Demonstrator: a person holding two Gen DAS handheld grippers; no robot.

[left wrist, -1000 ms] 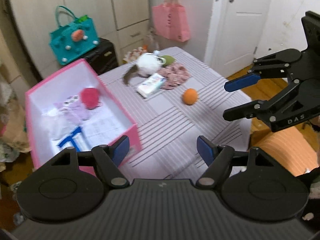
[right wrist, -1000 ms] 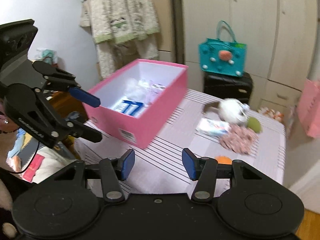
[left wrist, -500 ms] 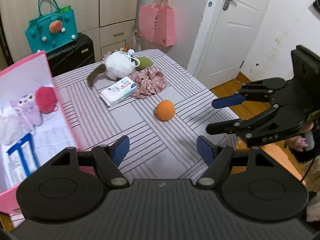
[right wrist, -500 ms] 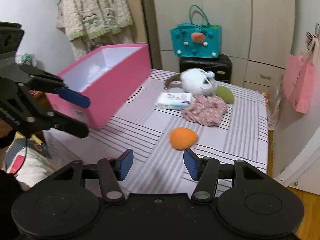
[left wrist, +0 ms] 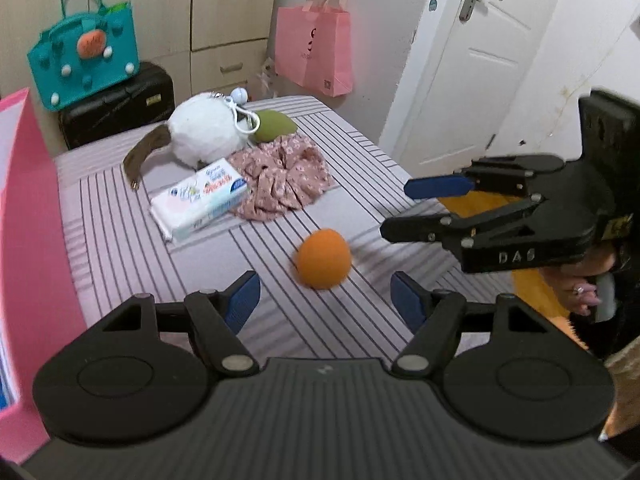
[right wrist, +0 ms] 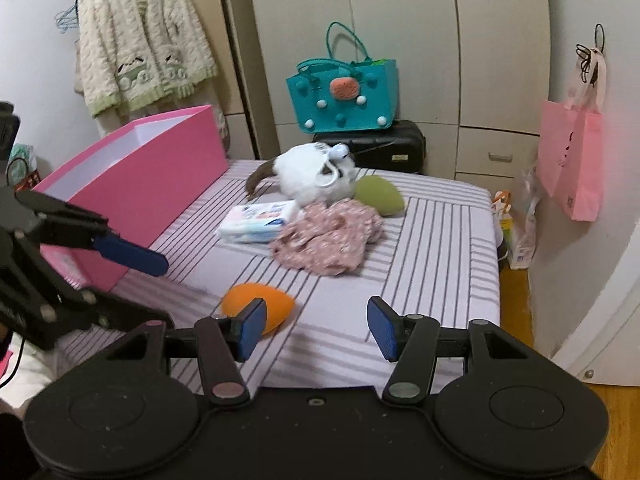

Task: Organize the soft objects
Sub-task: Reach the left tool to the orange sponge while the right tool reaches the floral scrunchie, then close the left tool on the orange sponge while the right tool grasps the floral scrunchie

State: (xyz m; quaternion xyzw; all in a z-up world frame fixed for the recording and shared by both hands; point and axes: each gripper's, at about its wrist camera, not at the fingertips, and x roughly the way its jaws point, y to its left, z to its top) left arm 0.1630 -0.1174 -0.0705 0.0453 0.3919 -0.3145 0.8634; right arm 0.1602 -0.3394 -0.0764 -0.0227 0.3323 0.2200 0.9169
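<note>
An orange sponge egg (left wrist: 323, 258) lies on the striped table (left wrist: 120, 216), just ahead of my open, empty left gripper (left wrist: 324, 300). It also shows in the right wrist view (right wrist: 276, 307), partly behind the left fingertip of my open, empty right gripper (right wrist: 316, 330). Farther back lie a tissue pack (left wrist: 200, 200), a pink floral scrunchie (left wrist: 282, 182), a white plush (left wrist: 202, 132) and a green sponge egg (left wrist: 276, 130). The pink box (right wrist: 132, 188) stands at the table's left side. The right gripper also shows in the left wrist view (left wrist: 404, 210).
A teal bag (right wrist: 344, 96) sits on a black case (right wrist: 384, 146) behind the table. A pink paper bag (right wrist: 572, 164) hangs on the right wall. A white door (left wrist: 472, 64) is beyond the table's right edge. A cardigan (right wrist: 140, 44) hangs at the back left.
Both grippers have swung right, away from the pink box, and moved closer to the orange sponge egg. Both stay open.
</note>
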